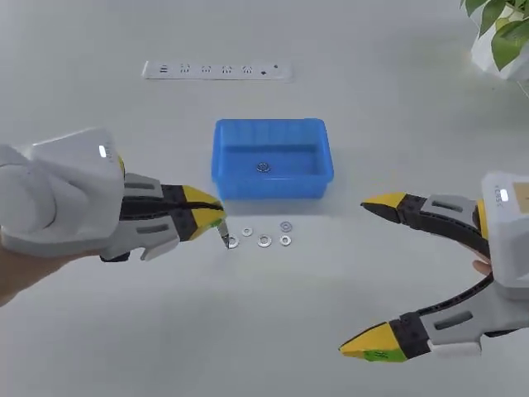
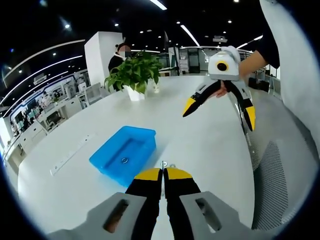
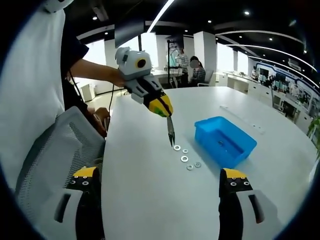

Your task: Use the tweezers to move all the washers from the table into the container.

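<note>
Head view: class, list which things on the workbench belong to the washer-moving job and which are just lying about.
Belong to the job: tweezers clamped in the left tongs; five washers on the table; blue container with one washer inside.
Just lying about: white power strip; potted plant. The right tongs hang open, holding nothing.

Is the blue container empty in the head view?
No, one washer lies on the floor of the container.
</note>
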Demonstrator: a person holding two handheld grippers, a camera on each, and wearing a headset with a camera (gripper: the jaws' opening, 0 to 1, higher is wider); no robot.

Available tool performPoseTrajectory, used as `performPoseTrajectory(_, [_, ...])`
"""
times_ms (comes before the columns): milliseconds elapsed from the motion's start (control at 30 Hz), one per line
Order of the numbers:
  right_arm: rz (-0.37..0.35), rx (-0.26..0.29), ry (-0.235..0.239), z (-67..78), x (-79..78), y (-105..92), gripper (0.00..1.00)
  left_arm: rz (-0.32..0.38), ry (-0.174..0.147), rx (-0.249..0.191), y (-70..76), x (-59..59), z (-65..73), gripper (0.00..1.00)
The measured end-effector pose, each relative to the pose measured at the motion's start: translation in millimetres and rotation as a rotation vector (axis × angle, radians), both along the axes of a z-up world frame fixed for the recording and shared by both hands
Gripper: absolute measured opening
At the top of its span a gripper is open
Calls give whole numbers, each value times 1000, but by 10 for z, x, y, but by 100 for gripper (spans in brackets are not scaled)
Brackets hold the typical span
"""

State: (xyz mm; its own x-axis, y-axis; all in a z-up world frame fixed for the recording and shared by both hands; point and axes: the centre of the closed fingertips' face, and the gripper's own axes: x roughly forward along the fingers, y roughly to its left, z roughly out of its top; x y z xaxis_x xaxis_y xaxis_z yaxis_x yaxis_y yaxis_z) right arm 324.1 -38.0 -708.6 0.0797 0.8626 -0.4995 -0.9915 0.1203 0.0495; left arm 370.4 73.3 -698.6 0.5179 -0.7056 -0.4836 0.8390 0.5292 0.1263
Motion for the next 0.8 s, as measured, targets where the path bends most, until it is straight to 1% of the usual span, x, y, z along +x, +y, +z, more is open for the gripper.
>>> performPoseTrajectory(133, [19, -12, 9, -28, -38, -10, 100, -15, -1, 6, -33, -18, -15, 5])
performPoseTrajectory(233, [15, -5, 18, -31, -41, -13, 100, -19, -1, 2, -52, -20, -11, 5])
performPoseTrajectory(267, [11, 2, 28, -29, -44, -10, 100, -19, -2, 3, -55, -16, -13, 5])
performPoseTrajectory(333, [8, 8, 31, -32, -45, -3, 100, -20, 0, 7, -58, -7, -30, 5])
performPoseTrajectory(433, [13, 4, 39, -55, -66, 7, 100, -22, -1, 15, -54, 1, -48, 5])
performPoseTrajectory(600, [28, 8, 57, -55, -116, 40, 100, -24, -5, 0, -76, 27, -28, 5])
performPoseTrajectory(700, [39, 6, 66, -62, -140, 57, 100, -24, 0, 0, -85, 55, -49, 5])
performPoseTrajectory(733, [41, 1, 66, -72, -144, 57, 100, -28, 5, 14, -80, 58, -80, 5])
performPoseTrajectory(767, [41, -1, 64, -76, -143, 56, 100, -31, 1, 14, -79, 55, -76, 5])
performPoseTrajectory(800, [42, -1, 70, -79, -150, 54, 100, -27, 12, 9, -82, 55, -77, 5])
